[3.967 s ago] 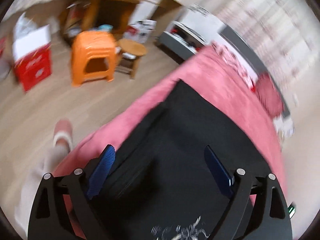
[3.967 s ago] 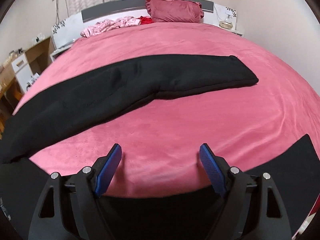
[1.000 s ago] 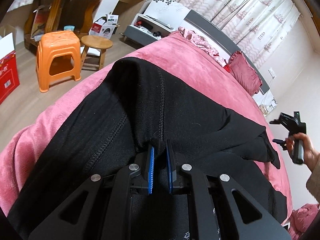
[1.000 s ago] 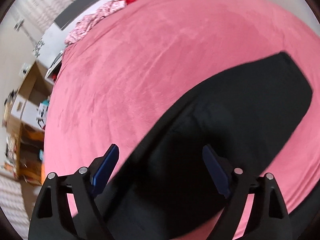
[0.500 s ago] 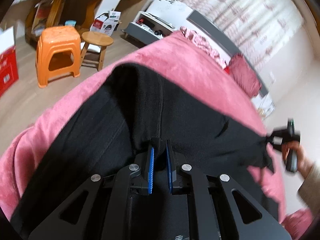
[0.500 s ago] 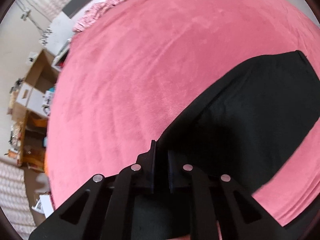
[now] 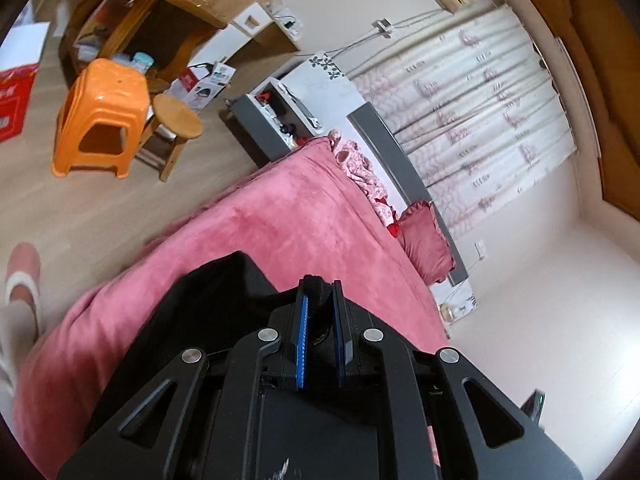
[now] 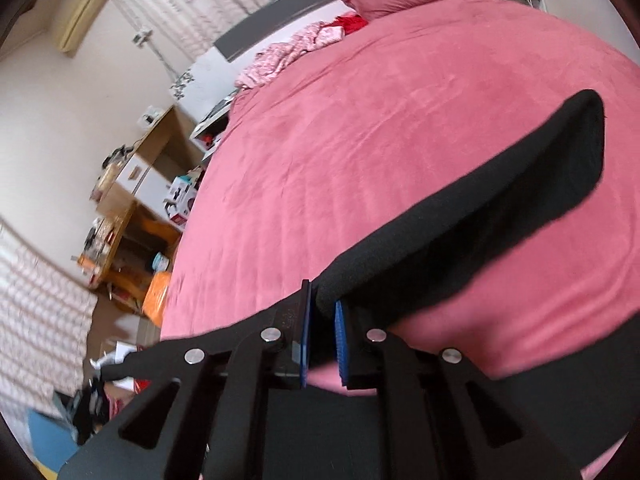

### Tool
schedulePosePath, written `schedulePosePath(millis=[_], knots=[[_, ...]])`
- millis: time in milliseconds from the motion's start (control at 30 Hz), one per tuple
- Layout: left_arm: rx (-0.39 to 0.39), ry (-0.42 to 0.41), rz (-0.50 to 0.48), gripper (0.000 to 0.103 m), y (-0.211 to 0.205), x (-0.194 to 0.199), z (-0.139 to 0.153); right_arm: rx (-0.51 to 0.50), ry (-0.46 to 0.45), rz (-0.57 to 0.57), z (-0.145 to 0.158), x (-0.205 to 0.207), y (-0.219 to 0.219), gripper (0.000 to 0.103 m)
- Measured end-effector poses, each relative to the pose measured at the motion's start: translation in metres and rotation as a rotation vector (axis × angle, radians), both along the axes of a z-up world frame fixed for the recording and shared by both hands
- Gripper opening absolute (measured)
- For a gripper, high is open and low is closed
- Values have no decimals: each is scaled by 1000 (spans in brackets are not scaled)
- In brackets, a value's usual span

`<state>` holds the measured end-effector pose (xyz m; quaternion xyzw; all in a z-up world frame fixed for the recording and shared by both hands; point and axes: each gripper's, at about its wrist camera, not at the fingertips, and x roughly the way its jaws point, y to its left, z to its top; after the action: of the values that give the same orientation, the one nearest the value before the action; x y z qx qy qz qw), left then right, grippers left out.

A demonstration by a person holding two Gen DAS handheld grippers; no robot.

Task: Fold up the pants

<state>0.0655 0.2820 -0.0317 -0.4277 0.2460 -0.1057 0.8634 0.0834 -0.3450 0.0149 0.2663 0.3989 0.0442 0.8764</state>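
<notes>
The black pants (image 7: 216,304) lie on the pink bed (image 7: 288,220), near its foot edge. My left gripper (image 7: 319,292) is shut on a bunched fold of the black pants and holds it lifted above the bed. In the right wrist view my right gripper (image 8: 322,304) is shut on the black pants (image 8: 500,216), and one leg stretches from the jaws up to the right, raised over the pink bed (image 8: 360,128). More black cloth runs along the lower right edge of that view.
An orange stool (image 7: 102,120) and a small wooden stool (image 7: 176,118) stand on the floor left of the bed, by a wooden desk (image 7: 168,4). A pink pillow (image 7: 424,236) and pink clothes (image 7: 360,168) lie at the headboard. A slippered foot (image 7: 22,276) stands near the bed.
Both grippers have lifted the pants off the bed and tilted upward. The right gripper closed on the cloth between one second and half a second ago. The left stays shut.
</notes>
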Motion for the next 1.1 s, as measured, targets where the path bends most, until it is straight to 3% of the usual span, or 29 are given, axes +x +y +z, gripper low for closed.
schedulePosePath(millis=[100, 300, 433, 500, 533, 633, 733, 800, 1100], knots=[[-9, 44, 4, 10, 7, -16, -10, 5, 6, 4, -19, -46, 8, 11], [41, 187, 1, 10, 16, -47, -35, 92, 132, -45, -99, -120, 20, 11], [37, 264, -16, 10, 16, -62, -54, 235, 222, -134, -152, -137, 8, 11], [1, 284, -17, 10, 16, -69, -61, 358, 213, -182, -168, -136, -2, 10], [-24, 287, -18, 18, 16, -71, -64, 382, 205, -190, -170, -135, -4, 10], [-79, 290, -12, 63, 16, -77, -67, 354, 187, -171, -165, -129, 1, 14], [-90, 291, -20, 63, 14, -80, -65, 358, 161, -162, -161, -127, 0, 27], [-96, 302, -30, 63, 13, -82, -65, 354, 147, -175, -158, -125, -5, 29], [-177, 342, -65, 63, 7, -91, -65, 299, 113, -322, -147, -108, -52, 31]])
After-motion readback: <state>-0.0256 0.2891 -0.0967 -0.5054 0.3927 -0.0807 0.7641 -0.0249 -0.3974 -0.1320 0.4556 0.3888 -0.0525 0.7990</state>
